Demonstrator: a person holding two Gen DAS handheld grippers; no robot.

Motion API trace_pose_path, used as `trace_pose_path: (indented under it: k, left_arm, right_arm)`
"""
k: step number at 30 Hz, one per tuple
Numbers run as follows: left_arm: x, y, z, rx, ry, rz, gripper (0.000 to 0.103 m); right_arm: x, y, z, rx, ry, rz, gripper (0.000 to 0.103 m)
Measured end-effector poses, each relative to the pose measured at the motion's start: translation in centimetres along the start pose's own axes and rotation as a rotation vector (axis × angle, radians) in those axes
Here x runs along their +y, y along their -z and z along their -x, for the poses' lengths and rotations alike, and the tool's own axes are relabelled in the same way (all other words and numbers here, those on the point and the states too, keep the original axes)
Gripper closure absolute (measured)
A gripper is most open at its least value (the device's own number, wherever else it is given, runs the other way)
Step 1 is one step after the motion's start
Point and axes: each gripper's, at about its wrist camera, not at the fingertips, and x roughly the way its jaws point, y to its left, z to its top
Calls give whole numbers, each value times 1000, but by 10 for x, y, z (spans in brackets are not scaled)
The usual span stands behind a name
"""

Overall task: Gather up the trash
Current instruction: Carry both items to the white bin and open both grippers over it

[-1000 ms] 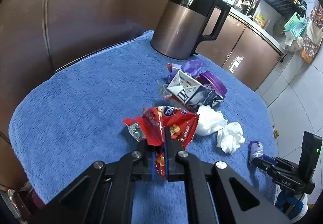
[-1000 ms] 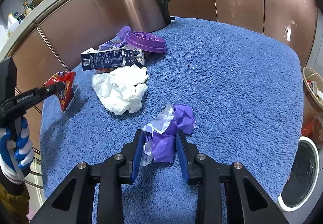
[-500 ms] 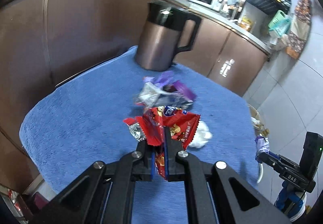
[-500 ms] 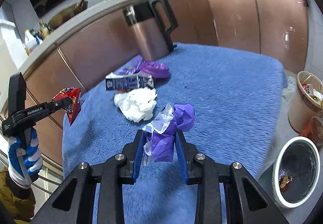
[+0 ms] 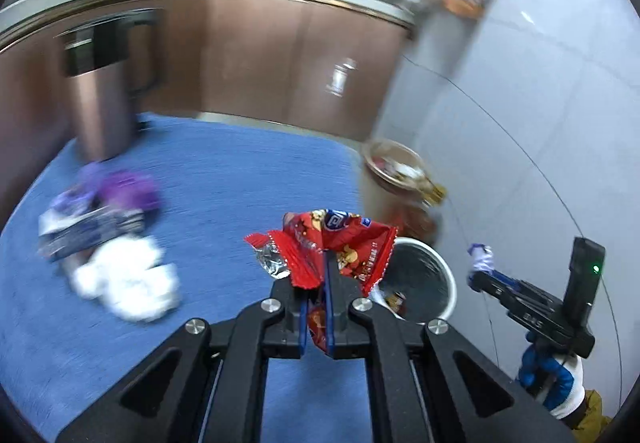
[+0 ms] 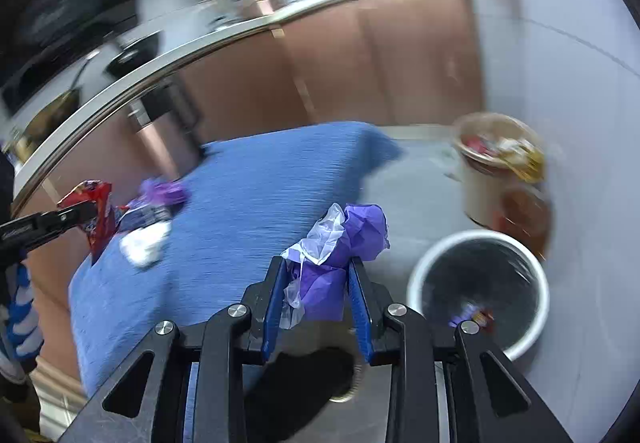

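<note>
Left wrist view, left to right: blurred copper-and-black electric kettle [image 5: 100, 99] stood at far left on blue fleecy cloth-covered table [image 5: 224, 179]. In front of kettle, purple plastic lid and wrappers [image 5: 124, 187], crushed printed carton [image 5: 84, 227], then crumpled white tissue [image 5: 128, 283], all lying on the cloth, too smeared for detail. At centre, left gripper [image 5: 324, 283] clamped tight on crinkled red foil snack wrapper [image 5: 340, 243], wrapper lifted clear of cloth and fanned out above the jaws. Just behind it, on grey floor, round white-rimmed black-lined trash bin [image 5: 444, 275] with a few scraps inside; farther back, tan wastebasket [image 5: 392, 167] heaped with rubbish. At far right, right gripper [image 5: 476, 275] seen side-on in blue-and-white gloved hand [image 5: 556, 391], bit of purple wrapper at its tip.

Right wrist view, left to right: left gripper [image 6: 86, 211] at left edge with red wrapper [image 6: 98, 219], over table edge. Tissue [image 6: 146, 243] and purple litter [image 6: 160, 195] on blue cloth [image 6: 260, 195]. At centre, right gripper [image 6: 316, 295] partly closed, gripping crumpled purple wrapper with clear film [image 6: 340, 255], held over floor. White-rimmed bin [image 6: 416, 275] at lower right, tan wastebasket [image 6: 480, 195] behind it.
</note>
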Motion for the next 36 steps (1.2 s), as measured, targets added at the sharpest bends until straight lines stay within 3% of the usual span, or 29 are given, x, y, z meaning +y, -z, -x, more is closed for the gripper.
trace_pose_path:
  k: [8, 14, 23, 27, 31, 36]
  left_arm:
    - [-103, -30, -95, 120, 117, -130, 97]
    - [-157, -41, -156, 186, 131, -211, 97]
    - [-191, -50, -218, 254, 198, -198, 93]
    - [-195, -50, -231, 275, 224, -180, 90]
    - [-188, -50, -224, 257, 238, -162, 59]
    - [-176, -51, -203, 219, 248, -141, 58]
  right_arm:
    - [-73, -1, -19, 27, 128, -123, 74]
    - [-117, 1, -37, 62, 183, -178, 73]
    - [-153, 3, -58, 93, 249, -205, 72]
    - [-159, 10, -61, 105, 281, -218, 58]
    - [-160, 17, -59, 114, 299, -229, 54]
    - [-150, 19, -49, 105, 309, -231, 53]
